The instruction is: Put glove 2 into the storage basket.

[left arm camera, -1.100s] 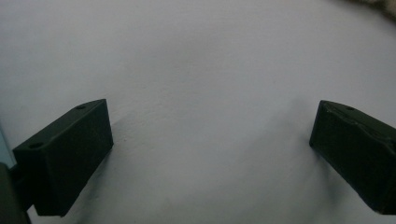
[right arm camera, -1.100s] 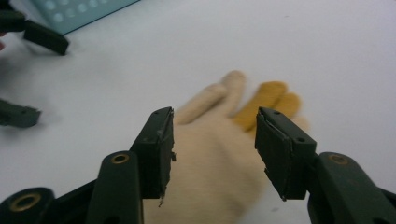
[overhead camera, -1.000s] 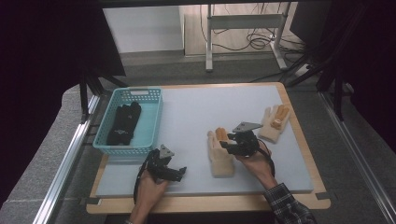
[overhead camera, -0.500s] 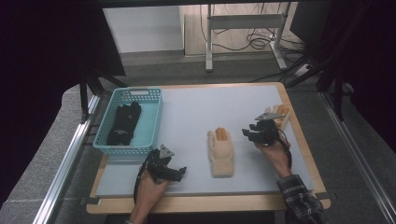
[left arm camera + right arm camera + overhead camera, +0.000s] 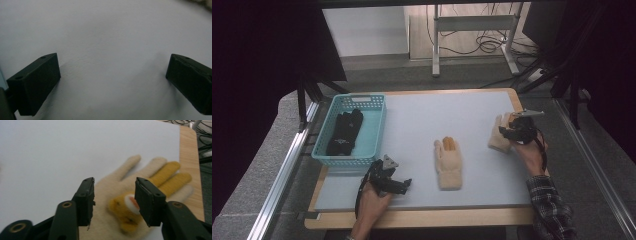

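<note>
Lying flat near the right edge of the pale grey table mat (image 5: 422,125), the fuzzy cream knit glove with a yellow animal face on its back (image 5: 130,195) is what the right gripper (image 5: 512,131) hangs over. Up close in the right gripper view, the glove is soft and woolly, cream over the palm area and thumb, with two middle fingers in mustard yellow and a raised yellow patch carrying a white-and-orange snout. Its long axis runs from the cuff, nearest the person, toward the far right corner of the wooden table board (image 5: 190,150), fingers spread and pointing away and slightly right; in the high view the same glove (image 5: 498,137) reads as a pale shape pointing up the table. The right gripper's jaws have just been opening and stand partly apart, one on each side of the animal face, with the glove under the gap and no pad pressing on it. A second cream glove with yellow fingers (image 5: 448,162) lies mid-mat, fingers also pointing away. The left gripper (image 5: 112,82) rests low over bare mat, jaws wide apart with nothing between them, just beside the turquoise plastic basket (image 5: 377,135) holding black gloves (image 5: 344,132).
</note>
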Demonstrator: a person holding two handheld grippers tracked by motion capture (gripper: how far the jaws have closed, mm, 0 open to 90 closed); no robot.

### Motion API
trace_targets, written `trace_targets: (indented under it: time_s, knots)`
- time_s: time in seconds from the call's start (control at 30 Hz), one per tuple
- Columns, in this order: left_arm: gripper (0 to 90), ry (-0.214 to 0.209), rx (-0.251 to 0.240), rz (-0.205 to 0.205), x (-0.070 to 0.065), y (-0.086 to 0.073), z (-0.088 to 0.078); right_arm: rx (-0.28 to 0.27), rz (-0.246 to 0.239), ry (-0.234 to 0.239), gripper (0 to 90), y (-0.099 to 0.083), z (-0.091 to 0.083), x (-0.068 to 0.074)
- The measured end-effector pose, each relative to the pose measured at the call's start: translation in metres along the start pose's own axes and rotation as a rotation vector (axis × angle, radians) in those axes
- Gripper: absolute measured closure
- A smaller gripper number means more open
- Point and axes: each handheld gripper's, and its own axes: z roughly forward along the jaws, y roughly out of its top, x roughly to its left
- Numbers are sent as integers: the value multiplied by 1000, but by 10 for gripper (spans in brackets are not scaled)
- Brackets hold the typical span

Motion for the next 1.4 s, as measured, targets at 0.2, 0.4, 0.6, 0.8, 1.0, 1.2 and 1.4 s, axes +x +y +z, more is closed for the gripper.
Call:
trace_targets:
  time_s: [0.2,0.4,0.6,0.8,1.0,1.2,1.4]
  knots:
    - [0,0,1,0,0,0,0,10,-6,-34,385,-9,5,-7]
    - [0,0,1,0,0,0,0,34,15,-38,346,-19,12,-18]
    - [0,0,1,0,0,0,0,29,47,-20,395,-24,24,-18]
    - [0,0,1,0,0,0,0,47,48,-30,552,-20,21,-13]
    - [0,0,0,0,0,0,0,24,53,-26,556,-19,13,-13]
    - [0,1,0,0,0,0,0,-12,55,-2,557,-16,-3,-8]
    - [0,1,-1,-1,0,0,0,-40,12,26,558,-11,-18,5]
